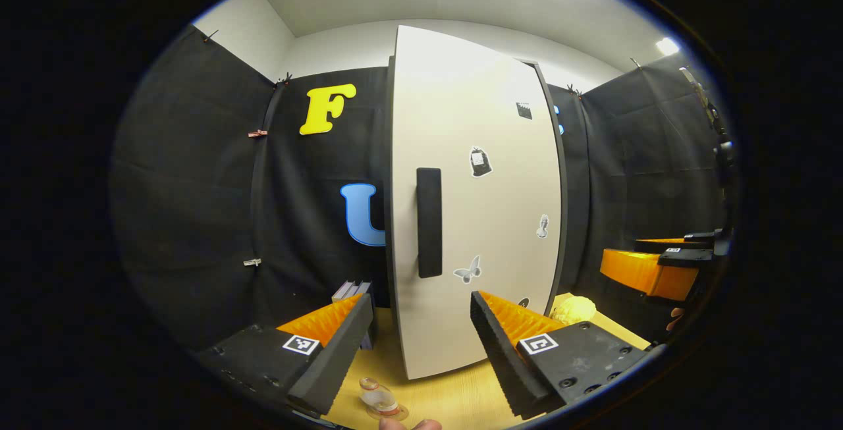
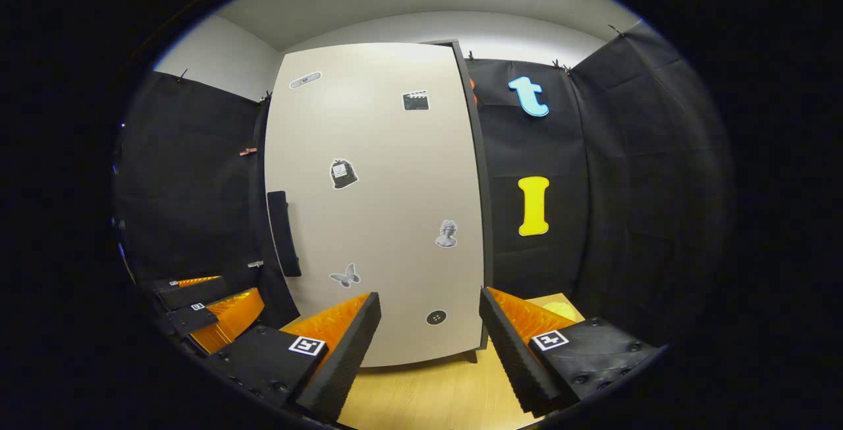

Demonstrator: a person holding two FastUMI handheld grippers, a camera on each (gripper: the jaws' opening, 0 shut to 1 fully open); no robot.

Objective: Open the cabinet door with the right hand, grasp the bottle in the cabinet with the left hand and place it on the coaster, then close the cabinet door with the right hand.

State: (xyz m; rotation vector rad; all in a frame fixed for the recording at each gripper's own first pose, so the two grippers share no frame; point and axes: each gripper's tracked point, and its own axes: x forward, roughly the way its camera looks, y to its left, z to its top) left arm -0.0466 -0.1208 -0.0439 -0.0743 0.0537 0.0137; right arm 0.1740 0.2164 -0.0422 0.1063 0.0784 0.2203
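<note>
One cabinet door (image 1: 474,206), looks shut, with one vertical handle (image 1: 429,222) near its left edge; stiff and probably light to swing, so pinch the handle. Left gripper (image 1: 416,344) and right gripper (image 2: 429,344) both gape wide, holding nothing. One small bottle (image 1: 377,398) on a coaster (image 1: 388,412), on the table (image 2: 435,390) in front of the door; probably light and slippery.

- The left gripper (image 1: 416,344) is held level, its two fingers spread wide apart with nothing between them.
- The right gripper (image 2: 429,344) is also level, fingers wide apart and holding nothing.
- In the left gripper view, the right gripper sits far off to the right.
</note>
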